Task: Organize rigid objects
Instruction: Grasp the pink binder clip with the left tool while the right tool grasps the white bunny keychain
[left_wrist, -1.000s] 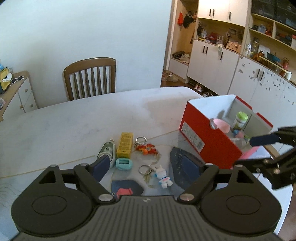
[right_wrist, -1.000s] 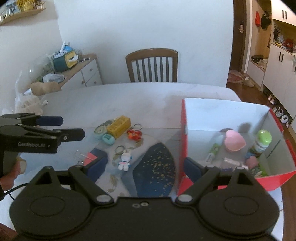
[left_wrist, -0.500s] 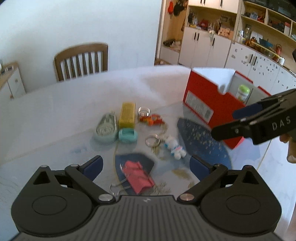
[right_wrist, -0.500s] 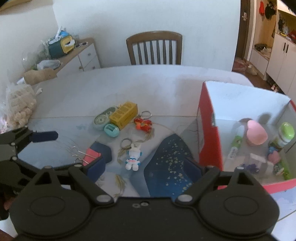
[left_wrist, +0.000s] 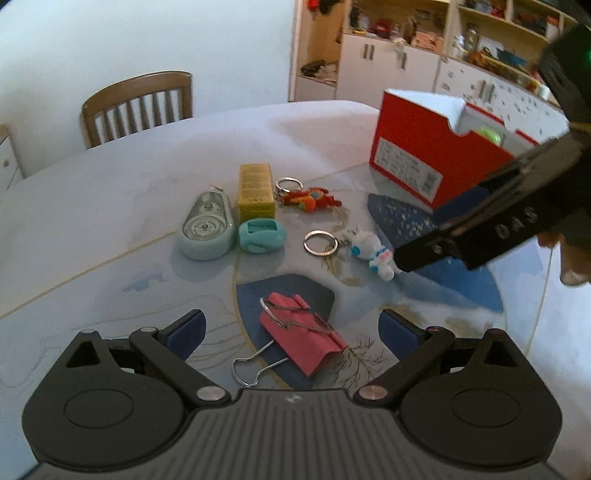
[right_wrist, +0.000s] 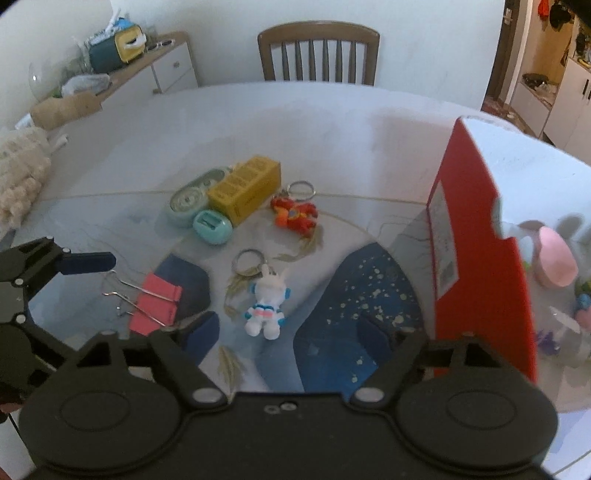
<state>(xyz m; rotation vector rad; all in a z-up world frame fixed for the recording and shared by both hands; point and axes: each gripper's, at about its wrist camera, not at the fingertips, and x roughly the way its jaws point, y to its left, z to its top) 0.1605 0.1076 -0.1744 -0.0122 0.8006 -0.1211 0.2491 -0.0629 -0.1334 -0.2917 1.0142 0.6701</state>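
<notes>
White marble-look bench (right_wrist: 332, 122) carries trinkets; brown slatted wooden chair (right_wrist: 318, 51) at twelve o'clock. Left claw (left_wrist: 291, 328) gapes empty; right claw (right_wrist: 291, 334), empty, is closing.

i see the binder clip (left_wrist: 301, 338) nearest me on the table (left_wrist: 110, 177), the rabbit keychain (left_wrist: 369, 249) behind it to the right, the box (left_wrist: 417, 162) farther right.

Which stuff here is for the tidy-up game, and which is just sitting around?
For tidying: pink binder clip, bunny keychain, red keychain, yellow box, teal sharpener, tape dispenser, red storage box.

Just around: chair, sideboard, cupboards.
</notes>
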